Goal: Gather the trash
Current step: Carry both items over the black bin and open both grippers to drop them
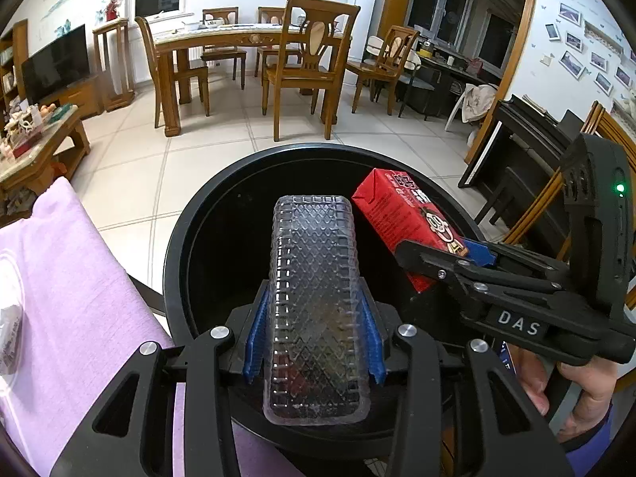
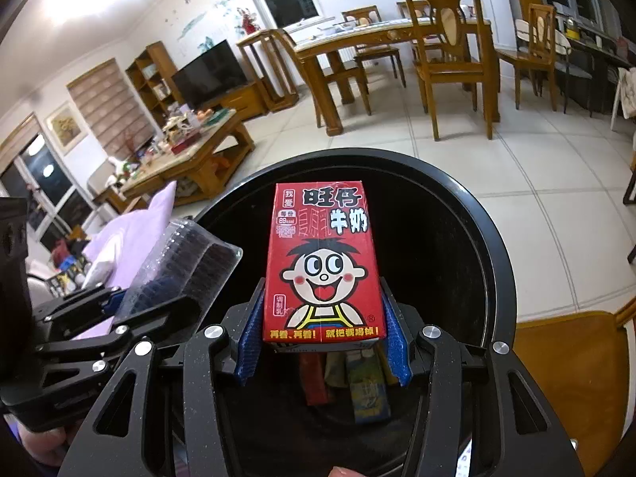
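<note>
My left gripper (image 1: 314, 342) is shut on a clear ribbed plastic tray (image 1: 314, 298) and holds it over the open black trash bin (image 1: 175, 246). My right gripper (image 2: 322, 338) is shut on a red milk carton (image 2: 324, 262) with a cartoon face, also held over the bin (image 2: 497, 238). In the left wrist view the carton (image 1: 401, 214) and right gripper (image 1: 449, 254) are at the right. In the right wrist view the tray (image 2: 183, 262) and left gripper (image 2: 131, 302) are at the left. Several colourful wrappers (image 2: 357, 385) lie at the bottom of the bin.
A surface under a lilac cloth (image 1: 71, 278) lies left of the bin. A cluttered wooden coffee table (image 2: 190, 155) stands further left. A dining table with chairs (image 1: 254, 55) is across the tiled floor. A wooden surface (image 2: 568, 357) is at the right.
</note>
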Tool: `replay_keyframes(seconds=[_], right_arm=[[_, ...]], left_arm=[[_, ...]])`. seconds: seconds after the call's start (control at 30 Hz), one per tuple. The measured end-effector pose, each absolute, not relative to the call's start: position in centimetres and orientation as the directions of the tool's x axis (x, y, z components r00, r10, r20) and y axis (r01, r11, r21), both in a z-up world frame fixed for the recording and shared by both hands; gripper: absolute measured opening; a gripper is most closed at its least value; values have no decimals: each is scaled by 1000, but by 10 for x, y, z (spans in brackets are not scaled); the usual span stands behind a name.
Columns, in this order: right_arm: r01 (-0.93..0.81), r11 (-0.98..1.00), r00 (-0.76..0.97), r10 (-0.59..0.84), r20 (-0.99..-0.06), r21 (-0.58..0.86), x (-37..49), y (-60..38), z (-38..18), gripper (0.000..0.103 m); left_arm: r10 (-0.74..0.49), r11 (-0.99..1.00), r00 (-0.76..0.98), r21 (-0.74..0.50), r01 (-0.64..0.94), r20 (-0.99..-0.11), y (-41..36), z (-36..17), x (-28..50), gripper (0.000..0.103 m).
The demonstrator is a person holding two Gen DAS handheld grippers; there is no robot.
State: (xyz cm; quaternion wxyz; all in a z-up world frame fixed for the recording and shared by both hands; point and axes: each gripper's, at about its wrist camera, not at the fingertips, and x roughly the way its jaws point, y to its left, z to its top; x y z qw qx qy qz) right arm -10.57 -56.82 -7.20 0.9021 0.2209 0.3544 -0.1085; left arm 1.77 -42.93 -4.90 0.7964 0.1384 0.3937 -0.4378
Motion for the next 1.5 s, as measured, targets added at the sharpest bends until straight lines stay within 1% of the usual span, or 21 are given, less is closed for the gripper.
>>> replay_keyframes(seconds=[0.27,0.4,0.5,0.57,0.63,0.7,0.8,0.87,1.27,1.37,1.5], right_arm=[[356,875,721,-35,-692,327,-105,-566,-80,51],[357,873,722,-32,-691,332,-105,-564,-81,51],[357,873,721,-33,-692,331,-104,-563,-82,52],[359,873,721,-34,-693,330,-104,-563,-82,52],[358,872,721,-33,-692,333,-103,-564,-82,52],[359,871,722,-33,-691,334,-104,-566,-82,52],[364,869,721,-36,-691,335,-103,-565,-82,53],[368,866,723,-38,-690,338,-103,-564,-82,59],[359,869,736,-40,-676,340,-105,-550,-70,60],[348,872,744,-34,-667,344,-104,-546,-64,69],[329,882,748,-25,-663,338,-98,-532,-55,69]], left_arm=[[-583,577,311,-113,809,-751,-434,-53,15,41],[-571,584,308,-113,804,-761,-435,-57,16,43],[-563,592,314,-107,799,-765,-435,-56,18,46],[-559,597,319,-105,795,-765,-434,-54,20,52],[-558,604,330,-99,791,-761,-432,-53,20,65],[-560,605,339,-92,791,-756,-430,-50,19,68],[-562,601,340,-90,794,-754,-427,-48,19,68],[-562,601,341,-89,794,-754,-425,-48,20,68],[-576,604,359,-87,792,-734,-407,-36,15,68],[-572,619,376,-81,782,-729,-395,-31,18,68],[-565,645,396,-88,759,-724,-375,-25,23,68]])
